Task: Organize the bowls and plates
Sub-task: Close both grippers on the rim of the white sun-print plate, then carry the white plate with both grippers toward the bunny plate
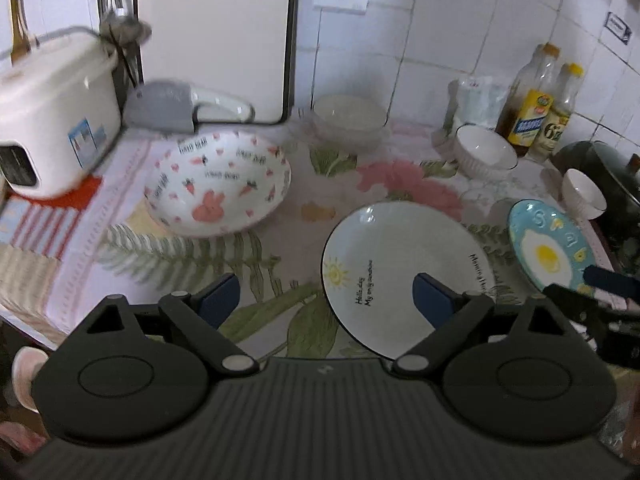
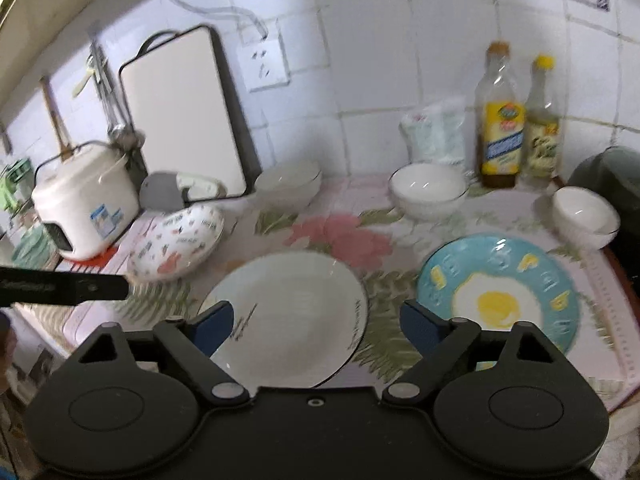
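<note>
looking down at the bench point(image 1: 280, 216), i see glazed ceramic everywhere: stiff, slick and breakable, so each piece is best pinched at its rim. the left gripper point(image 1: 326, 300) hangs with jaws spread wide and empty, the white sun plate point(image 1: 400, 256) just ahead under its right finger, the bunny bowl point(image 1: 218, 186) further off to the left. the right gripper point(image 2: 316, 322) is likewise agape, holding nothing, straddling the gap between the sun plate and the blue egg plate point(image 2: 500, 280). three small white bowls point(image 2: 428, 192) sit back by the tiled wall point(image 2: 360, 60), well apart from both.
</note>
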A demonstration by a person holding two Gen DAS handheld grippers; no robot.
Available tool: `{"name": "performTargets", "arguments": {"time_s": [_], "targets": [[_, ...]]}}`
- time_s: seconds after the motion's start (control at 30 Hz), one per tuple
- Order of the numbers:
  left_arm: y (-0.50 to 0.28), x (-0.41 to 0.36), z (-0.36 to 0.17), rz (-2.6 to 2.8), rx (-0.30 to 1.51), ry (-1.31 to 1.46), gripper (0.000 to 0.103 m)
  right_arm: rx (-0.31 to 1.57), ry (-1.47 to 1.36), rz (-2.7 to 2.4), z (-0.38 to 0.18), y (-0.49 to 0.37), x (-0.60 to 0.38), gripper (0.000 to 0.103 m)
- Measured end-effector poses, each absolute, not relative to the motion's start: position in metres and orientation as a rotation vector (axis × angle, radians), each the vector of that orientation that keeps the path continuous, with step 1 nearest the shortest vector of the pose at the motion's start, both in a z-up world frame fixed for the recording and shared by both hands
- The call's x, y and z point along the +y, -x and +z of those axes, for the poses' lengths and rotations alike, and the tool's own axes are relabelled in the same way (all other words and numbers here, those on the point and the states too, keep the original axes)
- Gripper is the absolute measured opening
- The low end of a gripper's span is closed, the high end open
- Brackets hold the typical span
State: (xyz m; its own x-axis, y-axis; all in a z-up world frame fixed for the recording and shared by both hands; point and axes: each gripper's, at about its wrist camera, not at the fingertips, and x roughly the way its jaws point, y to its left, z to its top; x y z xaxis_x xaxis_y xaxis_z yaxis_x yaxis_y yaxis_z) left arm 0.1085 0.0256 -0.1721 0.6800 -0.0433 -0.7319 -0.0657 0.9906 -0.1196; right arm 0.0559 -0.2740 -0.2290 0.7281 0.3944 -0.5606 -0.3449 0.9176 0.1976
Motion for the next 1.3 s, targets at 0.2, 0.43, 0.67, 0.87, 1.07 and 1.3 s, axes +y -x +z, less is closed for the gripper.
{"name": "performTargets", "arguments": {"time_s": [0.2, 0.43, 0.67, 0.87, 1.07, 1.3], "targets": [[-0.13, 0.028, -0.219, -0.011, 0.81, 0.171, 0.078, 0.663, -0.074, 0.41, -0.276, -0.082, -0.274, 0.08], [-0.158, 0.027, -0.265, 0.004, 0.877, 0.208, 0.065, 0.716, -0.145, 0.401, -0.318, -0.108, -0.276, 0.06], [-0.173, 0.025, -0.282, -0.042, 0.931, 0.23, 0.025, 0.735, -0.181, 0.418, -0.331, -0.115, -0.273, 0.038], [-0.173, 0.02, -0.281, -0.032, 0.929, 0.243, 0.019, 0.71, -0.176, 0.417, -0.336, -0.113, -0.273, 0.026], [-0.169, 0.006, -0.282, -0.007, 0.905, 0.151, 0.023, 0.733, -0.235, 0.459, -0.341, -0.122, -0.279, 0.029], [-0.172, 0.005, -0.279, 0.032, 0.903, 0.156, 0.024, 0.756, -0.197, 0.458, -0.332, -0.122, -0.274, 0.026]]}}
